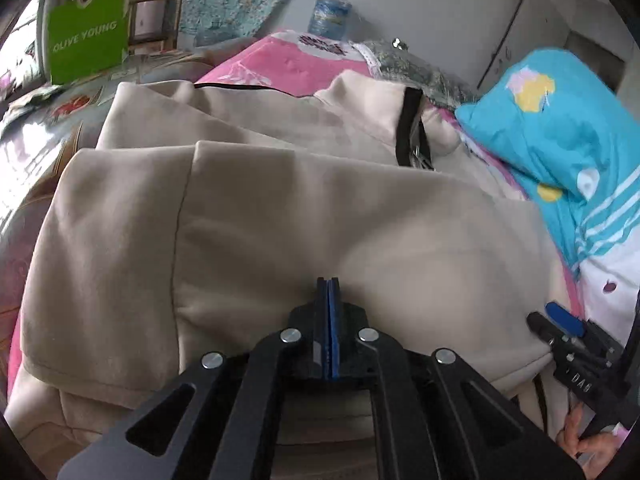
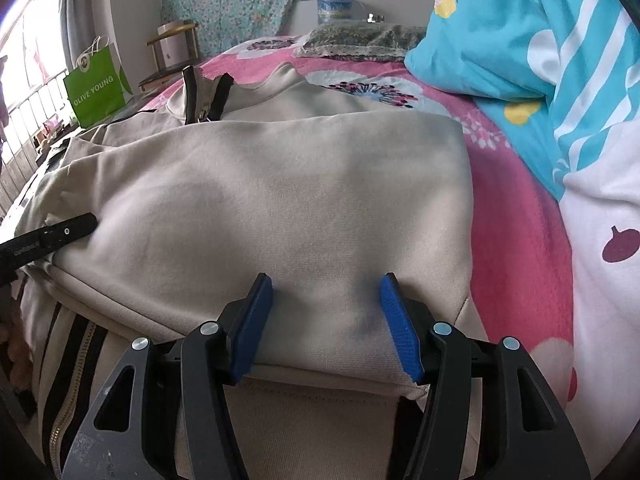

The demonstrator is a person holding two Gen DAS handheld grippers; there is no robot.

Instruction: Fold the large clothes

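A large beige zip jacket with black trim lies partly folded on the bed; it also fills the right wrist view. Its collar and zipper point to the far side. My left gripper is shut, with its blue pads together, over the folded cloth; no cloth shows between the pads. My right gripper is open, its blue pads standing on either side of the folded edge near the jacket's right corner. The right gripper shows at the lower right of the left wrist view, the left gripper at the left of the right wrist view.
The bed has a pink flowered sheet. A blue and white quilt is heaped at the right. A green paper bag and a small wooden shelf stand beyond the bed at the left. A lace-edged pillow lies at the far end.
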